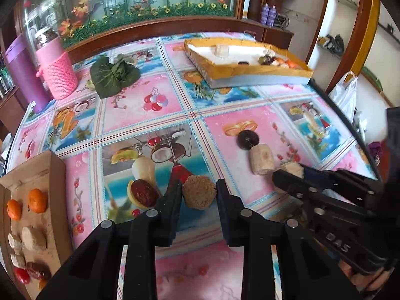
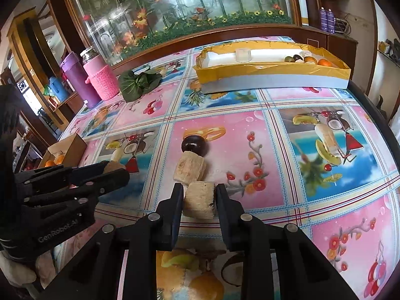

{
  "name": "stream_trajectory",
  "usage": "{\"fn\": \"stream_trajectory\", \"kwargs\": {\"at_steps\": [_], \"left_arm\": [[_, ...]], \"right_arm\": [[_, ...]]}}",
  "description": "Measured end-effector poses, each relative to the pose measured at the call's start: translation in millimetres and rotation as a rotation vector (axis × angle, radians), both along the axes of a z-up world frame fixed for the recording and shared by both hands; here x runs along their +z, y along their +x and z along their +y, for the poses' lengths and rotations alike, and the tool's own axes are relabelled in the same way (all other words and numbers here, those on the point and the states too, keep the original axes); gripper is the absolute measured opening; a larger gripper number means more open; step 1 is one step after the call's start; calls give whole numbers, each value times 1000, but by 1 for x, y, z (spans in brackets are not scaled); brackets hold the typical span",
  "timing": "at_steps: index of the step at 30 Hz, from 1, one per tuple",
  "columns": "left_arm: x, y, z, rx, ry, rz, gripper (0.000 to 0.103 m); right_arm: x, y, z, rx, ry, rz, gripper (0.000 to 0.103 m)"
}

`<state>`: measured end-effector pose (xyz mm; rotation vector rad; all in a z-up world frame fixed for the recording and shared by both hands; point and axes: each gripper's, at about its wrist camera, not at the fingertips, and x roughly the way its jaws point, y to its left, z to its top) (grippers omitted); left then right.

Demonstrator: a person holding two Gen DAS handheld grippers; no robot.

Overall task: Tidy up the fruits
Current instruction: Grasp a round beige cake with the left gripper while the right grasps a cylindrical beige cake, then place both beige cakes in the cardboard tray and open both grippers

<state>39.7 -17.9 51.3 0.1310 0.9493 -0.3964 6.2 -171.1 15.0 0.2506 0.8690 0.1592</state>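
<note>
My left gripper (image 1: 198,195) has its jaws around a round tan piece (image 1: 199,192) on the table; whether they press it is unclear. A dark red date (image 1: 144,193) lies just left of it. My right gripper (image 2: 198,198) brackets a pale cylindrical piece (image 2: 200,200), fingers close against its sides. Beyond it lie a second pale cylinder (image 2: 190,168) and a dark round fruit (image 2: 195,145). The right gripper also shows in the left wrist view (image 1: 290,172). The left gripper shows in the right wrist view (image 2: 117,172).
A brown cardboard tray (image 1: 56,172) at the left holds oranges, pale pieces, dates and a tomato. A yellow-rimmed box (image 2: 275,75) at the back holds several fruits and a plastic cup. Green leaves (image 1: 113,75), a pink jar (image 1: 58,72) and a purple bottle (image 1: 23,75) stand back left.
</note>
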Motion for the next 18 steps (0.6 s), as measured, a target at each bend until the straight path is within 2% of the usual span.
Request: {"fn": "stream_trajectory", "kwargs": {"at_steps": [5,8,10,15,18], "left_arm": [[19,-34,29,45,-112,-20,26],[23,-53,57,93,-156,-14,26],[26,-64,76,133,-150,-29,27],[35,-86,143,278,-111,-79,27],[34,-94,181,377,-95,-90,27]], "right_arm": [[13,-8,1,26,51,-74,28],[26,-18,9,49,29,-152,28],[31,-20,15,65,25,-173,28],[32,-28,30,100,43,-126,29],[41,-40,48,141,40,-135,29]]}}
